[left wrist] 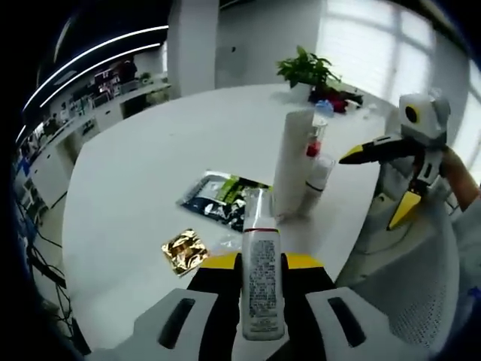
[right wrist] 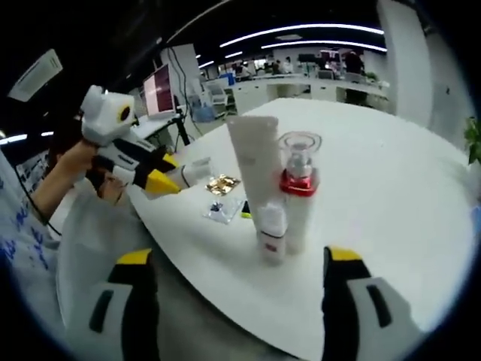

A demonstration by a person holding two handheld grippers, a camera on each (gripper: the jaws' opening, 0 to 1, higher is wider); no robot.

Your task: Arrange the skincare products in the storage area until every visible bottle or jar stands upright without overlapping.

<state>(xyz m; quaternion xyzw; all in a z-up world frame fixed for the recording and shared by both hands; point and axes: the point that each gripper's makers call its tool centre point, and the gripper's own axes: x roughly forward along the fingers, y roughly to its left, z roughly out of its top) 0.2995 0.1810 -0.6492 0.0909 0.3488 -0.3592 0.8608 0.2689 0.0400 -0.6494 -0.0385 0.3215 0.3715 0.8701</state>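
On the glossy white table (left wrist: 150,173), left tool (left wrist: 261,265) clamps a cylindrical labelled bottle (left wrist: 261,282); right tool (right wrist: 237,282) gapes.

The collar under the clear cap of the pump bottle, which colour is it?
Red; the collar shows best in the right gripper view.

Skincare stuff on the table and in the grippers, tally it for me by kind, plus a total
Tall white tube: 1
Bottle with red collar and clear cap: 1
Small white bottle standing on table: 1
White bottle held in left gripper: 1
Dark sachet pack: 1
Gold foil sachet: 1
Total: 6
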